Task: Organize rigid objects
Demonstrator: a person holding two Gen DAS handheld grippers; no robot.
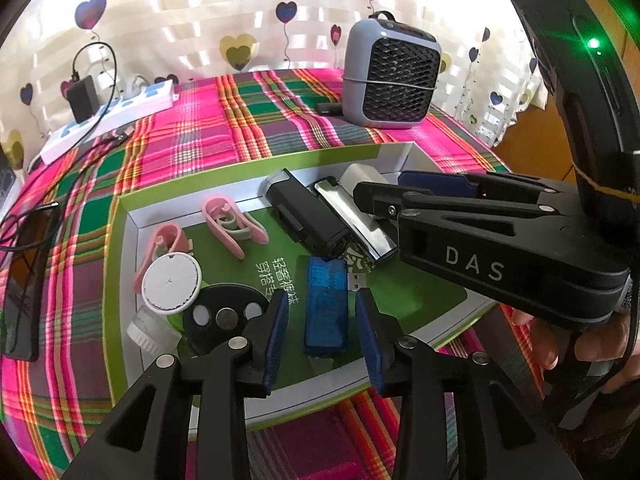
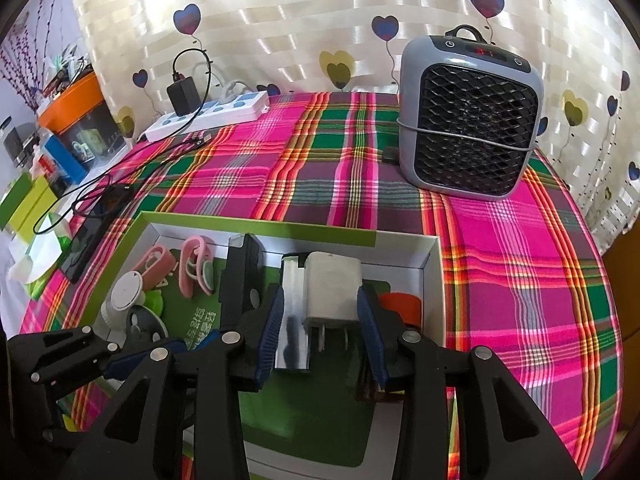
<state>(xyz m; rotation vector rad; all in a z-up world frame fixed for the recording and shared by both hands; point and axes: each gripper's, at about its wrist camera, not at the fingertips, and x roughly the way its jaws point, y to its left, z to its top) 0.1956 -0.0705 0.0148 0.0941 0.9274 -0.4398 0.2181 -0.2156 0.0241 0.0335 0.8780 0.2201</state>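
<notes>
A shallow green-rimmed box [image 1: 248, 160] lies on the plaid cloth and holds the small rigid items. My left gripper [image 1: 324, 336] is open over the box's near side. A blue see-through USB stick [image 1: 326, 308] lies flat between its blue pads, with a gap on each side. My right gripper [image 2: 322, 328] is open around a white charger plug [image 2: 330, 292]. A silver lighter [image 2: 292, 320] lies against the plug's left side, and the right pad sits very close to the plug. In the left wrist view the right gripper [image 1: 382, 188] reaches in from the right.
Also in the box are two pink clips [image 1: 232, 220], a white disc [image 1: 172, 282], a black coin-cell holder [image 1: 224, 316], a black block [image 1: 304, 216] and an orange piece [image 2: 400, 306]. Behind stand a grey heater [image 1: 392, 76] and a power strip [image 1: 108, 120]. A phone [image 1: 28, 280] lies left.
</notes>
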